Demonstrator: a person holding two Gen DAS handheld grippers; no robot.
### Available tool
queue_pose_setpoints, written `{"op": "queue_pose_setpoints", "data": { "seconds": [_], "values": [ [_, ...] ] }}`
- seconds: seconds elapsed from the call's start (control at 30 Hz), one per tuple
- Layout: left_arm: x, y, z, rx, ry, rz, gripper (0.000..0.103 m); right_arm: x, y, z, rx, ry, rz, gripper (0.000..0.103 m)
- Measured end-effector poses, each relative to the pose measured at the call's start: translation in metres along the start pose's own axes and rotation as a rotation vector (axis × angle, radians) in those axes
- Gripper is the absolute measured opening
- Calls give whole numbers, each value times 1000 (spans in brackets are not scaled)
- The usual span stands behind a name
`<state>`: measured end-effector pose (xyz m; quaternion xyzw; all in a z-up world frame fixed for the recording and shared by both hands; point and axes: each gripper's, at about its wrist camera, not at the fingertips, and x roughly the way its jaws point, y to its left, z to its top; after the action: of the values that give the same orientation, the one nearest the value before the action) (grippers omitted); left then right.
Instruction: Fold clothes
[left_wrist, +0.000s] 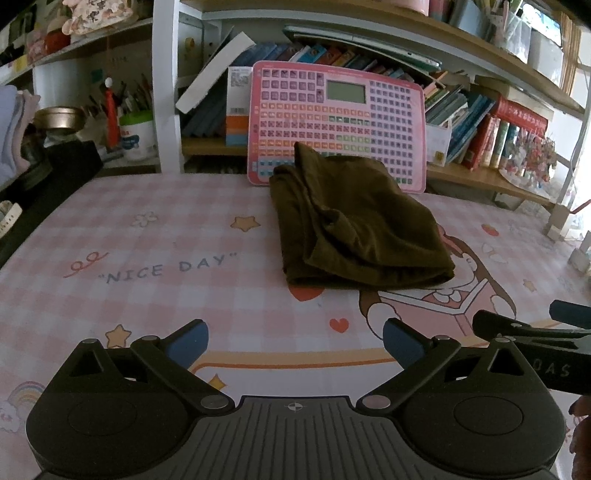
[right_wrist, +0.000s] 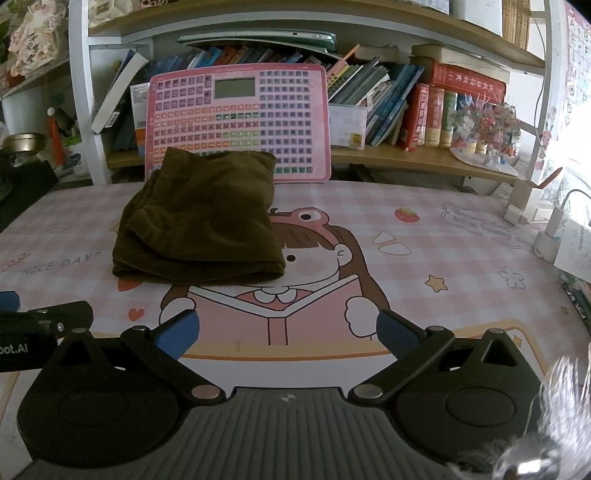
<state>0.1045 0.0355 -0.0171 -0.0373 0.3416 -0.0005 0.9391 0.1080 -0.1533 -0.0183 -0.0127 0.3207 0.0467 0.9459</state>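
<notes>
A dark olive-brown garment (left_wrist: 354, 225) lies folded into a thick rectangle on the pink checked table mat (left_wrist: 147, 236), toward the back. It also shows in the right wrist view (right_wrist: 203, 221), left of centre. My left gripper (left_wrist: 295, 341) is open and empty, hovering over the mat well in front of the garment. My right gripper (right_wrist: 288, 332) is open and empty, also in front of the garment and to its right. Neither gripper touches the cloth.
A pink toy keyboard board (left_wrist: 332, 114) leans against the bookshelf (left_wrist: 480, 122) just behind the garment. A white tub of pens (left_wrist: 136, 136) and dark items stand at the back left. Chargers and cables (right_wrist: 550, 229) lie at the mat's right edge.
</notes>
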Motion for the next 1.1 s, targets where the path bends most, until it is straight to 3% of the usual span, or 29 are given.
{"op": "queue_pose_setpoints", "data": {
  "seconds": [1.1],
  "values": [
    [-4, 3, 3, -4, -5, 36, 103, 1, 3, 0, 12, 5, 40, 103]
  ]
}}
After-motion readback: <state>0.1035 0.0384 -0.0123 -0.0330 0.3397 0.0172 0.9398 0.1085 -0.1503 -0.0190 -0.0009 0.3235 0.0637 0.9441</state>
